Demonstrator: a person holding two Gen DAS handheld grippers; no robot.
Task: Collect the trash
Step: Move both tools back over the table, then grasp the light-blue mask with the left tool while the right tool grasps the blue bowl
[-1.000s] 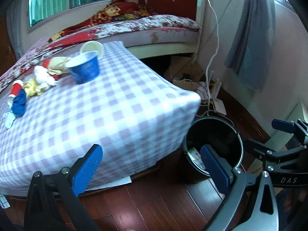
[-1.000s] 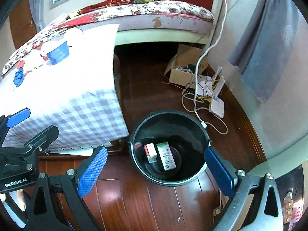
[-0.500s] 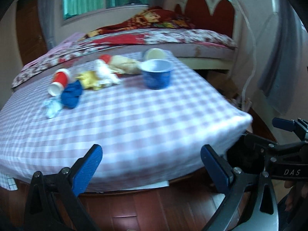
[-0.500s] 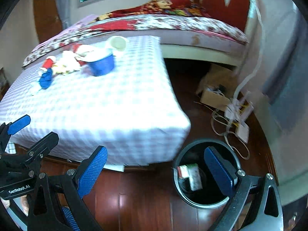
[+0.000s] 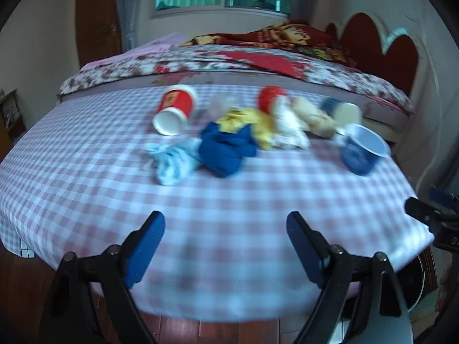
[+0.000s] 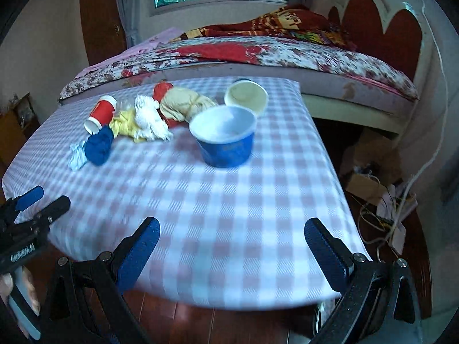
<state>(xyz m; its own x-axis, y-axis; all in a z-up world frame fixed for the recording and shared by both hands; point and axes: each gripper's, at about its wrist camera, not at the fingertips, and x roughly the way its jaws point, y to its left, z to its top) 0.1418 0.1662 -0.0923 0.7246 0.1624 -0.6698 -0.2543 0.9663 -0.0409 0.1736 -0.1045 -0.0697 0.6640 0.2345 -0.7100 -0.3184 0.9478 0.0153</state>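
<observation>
Trash lies on a checked tablecloth [image 5: 229,200]: a red paper cup [image 5: 173,110] on its side, a blue crumpled wad [image 5: 226,149], a pale blue wad [image 5: 172,163], yellow and white wads [image 5: 284,129], and a blue bowl [image 5: 363,150]. In the right wrist view the blue bowl [image 6: 225,139] stands upright, with a cream cup [image 6: 246,96] on its side behind it and the red cup [image 6: 101,113] at left. My left gripper [image 5: 225,246] and right gripper [image 6: 229,253] are both open and empty over the table's near edge.
A bed [image 6: 258,54] with floral covers runs behind the table. A cardboard box [image 6: 364,183] and tangled cables [image 6: 393,209] lie on the wood floor at right. The bin's rim [image 5: 418,283] peeks out below the table's right corner.
Both grippers have swung up and left from the black bin on the floor to face the table top. The trash pile now fills the views. Both stayed open.
</observation>
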